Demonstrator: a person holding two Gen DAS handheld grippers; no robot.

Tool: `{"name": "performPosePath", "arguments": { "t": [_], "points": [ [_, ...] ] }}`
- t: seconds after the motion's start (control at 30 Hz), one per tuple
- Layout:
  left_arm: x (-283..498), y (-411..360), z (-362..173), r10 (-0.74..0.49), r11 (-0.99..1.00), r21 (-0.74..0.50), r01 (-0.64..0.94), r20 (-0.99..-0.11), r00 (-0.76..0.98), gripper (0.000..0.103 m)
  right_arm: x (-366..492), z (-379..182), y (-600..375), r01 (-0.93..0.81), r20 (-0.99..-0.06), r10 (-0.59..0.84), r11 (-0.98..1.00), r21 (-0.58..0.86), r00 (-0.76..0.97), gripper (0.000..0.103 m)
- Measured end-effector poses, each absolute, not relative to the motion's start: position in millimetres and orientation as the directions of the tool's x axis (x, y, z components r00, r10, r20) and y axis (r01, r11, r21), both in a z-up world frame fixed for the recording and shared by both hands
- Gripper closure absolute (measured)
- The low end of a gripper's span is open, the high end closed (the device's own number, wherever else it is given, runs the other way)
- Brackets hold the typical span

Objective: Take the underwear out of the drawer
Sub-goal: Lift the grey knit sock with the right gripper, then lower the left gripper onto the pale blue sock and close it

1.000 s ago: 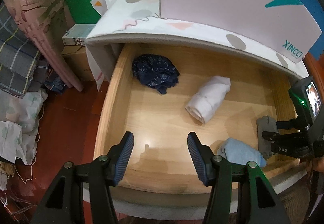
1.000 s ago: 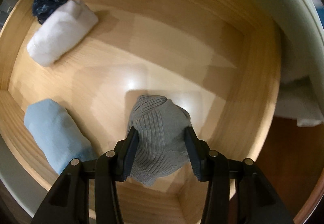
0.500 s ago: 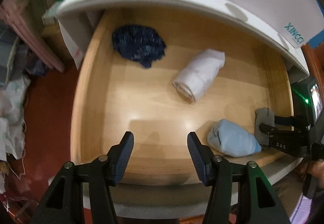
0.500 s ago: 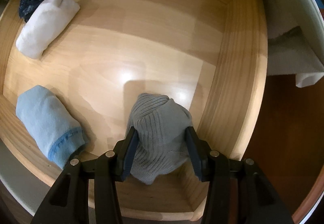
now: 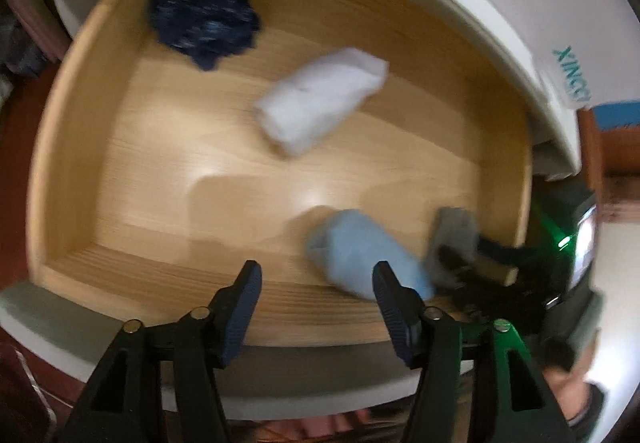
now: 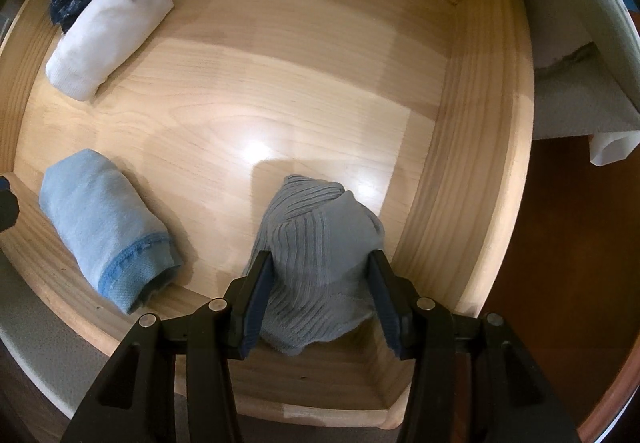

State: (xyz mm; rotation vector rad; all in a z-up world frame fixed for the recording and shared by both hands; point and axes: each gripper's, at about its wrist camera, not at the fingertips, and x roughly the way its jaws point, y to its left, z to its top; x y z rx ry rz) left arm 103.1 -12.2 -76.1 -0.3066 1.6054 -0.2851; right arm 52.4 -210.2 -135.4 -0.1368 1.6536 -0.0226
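- Right wrist view: the right gripper (image 6: 318,295) points down into the wooden drawer (image 6: 472,147), its jaws easing apart yet touching both sides of the grey ribbed underwear (image 6: 316,263) in the near right corner
- Left gripper (image 5: 316,307) hangs over the drawer's front edge, jaws widening, nothing between them
- Blue roll (image 6: 104,227), white roll (image 6: 104,43) and dark bundle (image 6: 74,1) lie left of the grey piece

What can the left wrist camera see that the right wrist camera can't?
Only the left wrist view shows the open left gripper, jaws opening on nothing, the right gripper from outside, and the board lettered XINCCI.

Only the right wrist view shows the grey ribbed bundle close up between its gripper's pads, and the drawer's right wall.

Both show the drawer, the navy bundle, white roll and light blue roll.
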Motion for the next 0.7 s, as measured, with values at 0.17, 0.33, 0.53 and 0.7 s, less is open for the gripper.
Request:
{"name": "performPosePath", "arguments": {
  "t": [0.17, 0.33, 0.53, 0.7],
  "points": [
    [109.9, -31.5, -83.9, -0.381, 0.924, -0.376, -0.075, -0.922, -0.073, 0.037, 40.5, -123.5, -204.7, -0.071, -0.993, -0.089, 0.994, -0.084, -0.072, 0.056],
    [107.7, -52.7, -101.7, -0.387, 0.921, -0.378, -0.091, -0.915, -0.117, 0.037, 36.2, -124.2, -208.1, -0.072, -0.994, -0.083, 0.994, -0.078, -0.066, 0.056],
    [108.0, -64.9, -116.2, -0.317, 0.948, -0.312, -0.059, -0.938, -0.142, 0.032, 32.5, -125.0, -211.7, -0.070, -0.996, -0.068, 0.996, -0.063, -0.060, 0.055],
    [112.5, -72.7, -130.8, -0.258, 0.966, -0.258, -0.024, -0.948, -0.185, 0.032, 29.7, -124.8, -213.9, -0.069, -0.996, -0.064, 0.996, -0.060, -0.059, 0.055]
  ]
}}
